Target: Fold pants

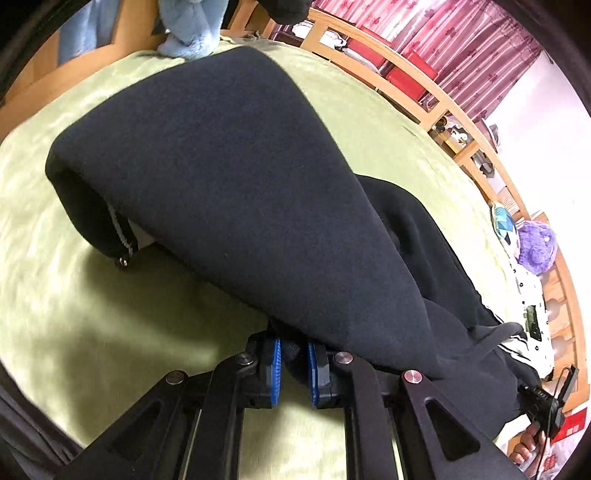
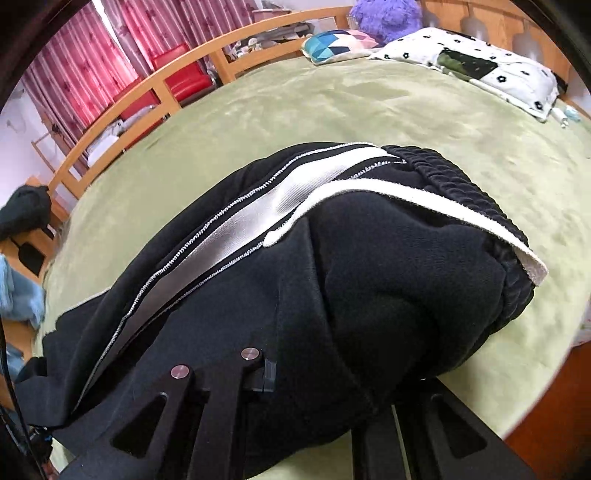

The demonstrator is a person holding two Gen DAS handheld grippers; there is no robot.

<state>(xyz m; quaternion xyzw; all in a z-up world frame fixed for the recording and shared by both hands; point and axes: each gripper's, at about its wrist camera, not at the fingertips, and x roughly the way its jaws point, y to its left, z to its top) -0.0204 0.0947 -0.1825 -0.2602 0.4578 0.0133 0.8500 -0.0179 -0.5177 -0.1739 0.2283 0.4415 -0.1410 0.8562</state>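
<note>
Overhead, black white-striped pants (image 2: 332, 258) draped, bunched, pinched by both grippers' closed fingers (image 1: 275, 363).

One pair of black pants (image 2: 332, 295) lies on one bed (image 2: 332, 110). Two pillows sit there: one patterned (image 2: 332, 42), one white flowered (image 2: 480, 66). One purple plush toy (image 2: 388, 14) sits behind them.
</note>
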